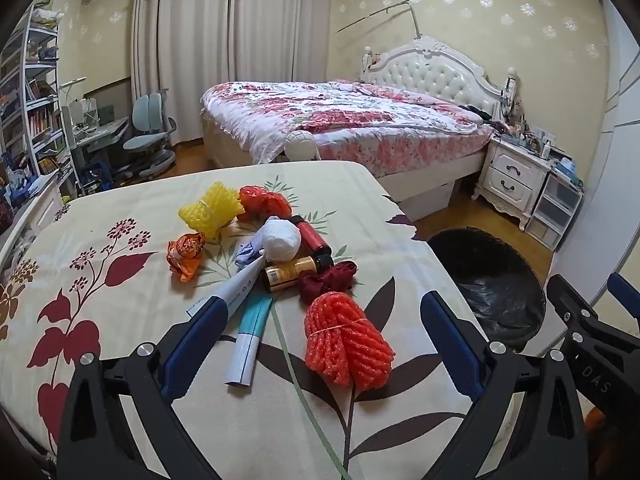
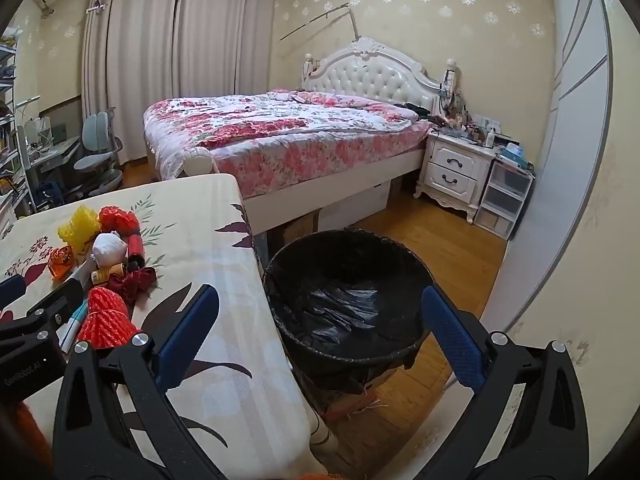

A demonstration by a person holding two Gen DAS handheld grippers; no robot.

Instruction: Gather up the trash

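Floral cloth covers the counter [image 1: 100,240], and the trash sits in one heap near its middle. L to R in the left wrist view: orange foil wrapper [image 1: 185,255], yellow foam net [image 1: 210,210], white-and-teal tube [image 1: 246,332], white wad [image 1: 281,240], red foam net [image 1: 266,202] behind it, two small bottles (amber [image 1: 294,272], red [image 1: 316,236]), dark red scrunched bit [image 1: 328,284], and nearest the camera the big orange-red foam net [image 1: 347,344].

Left claw [image 1: 320,344] is released, jaws spread wide w/ nothing between them, hovering above the near edge of the heap. The big foam net lies roughly between the fingers but lower, apart from both pads. Right claw [image 2: 320,344] is also released and empty, held over the black-lined bin [image 2: 344,292] on the floor just beside the counter's right edge.

Step, as I read it: start of a pick; bin liner looks empty as far as visible, so prob. nothing collected yet. Next move calls for the left claw to drop onto the foam net, close across its tied waist, then carry it right over the counter edge to the bin. The net is soft and light, so little squeeze is needed.

Views: the left wrist view shows the heap item by item; the bin is only partly in view at its right. The right wrist view shows the bin's full mouth and liner, plus the gap between bin and counter, but the heap is small at its left, partly hidden by the left claw's body.
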